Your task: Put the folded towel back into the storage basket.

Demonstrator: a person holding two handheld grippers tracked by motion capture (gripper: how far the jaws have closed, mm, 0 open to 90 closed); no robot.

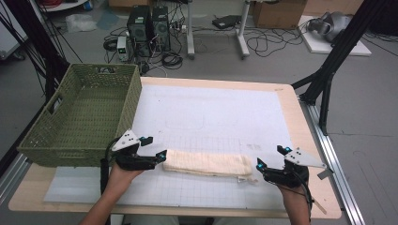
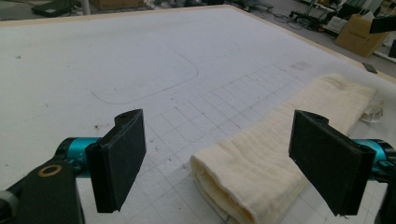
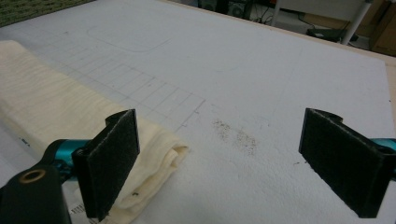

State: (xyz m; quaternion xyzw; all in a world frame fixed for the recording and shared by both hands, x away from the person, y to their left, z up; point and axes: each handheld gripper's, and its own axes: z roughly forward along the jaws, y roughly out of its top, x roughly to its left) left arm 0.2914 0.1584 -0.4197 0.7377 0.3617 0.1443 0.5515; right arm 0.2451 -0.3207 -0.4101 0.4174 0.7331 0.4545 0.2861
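A cream towel [image 1: 206,164], folded into a long narrow strip, lies on the white gridded mat [image 1: 211,117] near the table's front. My left gripper [image 1: 156,149] is open at the towel's left end, its jaws wide apart in the left gripper view, where the towel [image 2: 275,149] lies between and beyond them. My right gripper [image 1: 271,157] is open just off the towel's right end. In the right gripper view the towel [image 3: 51,112] lies behind the left jaw, and bare mat [image 3: 243,79] shows between the jaws.
A green woven basket [image 1: 82,115] stands at the table's left side, close behind my left gripper. A small clear tag [image 1: 246,178] pokes out by the towel's right end. Computers, cables and boxes sit on the floor beyond the table.
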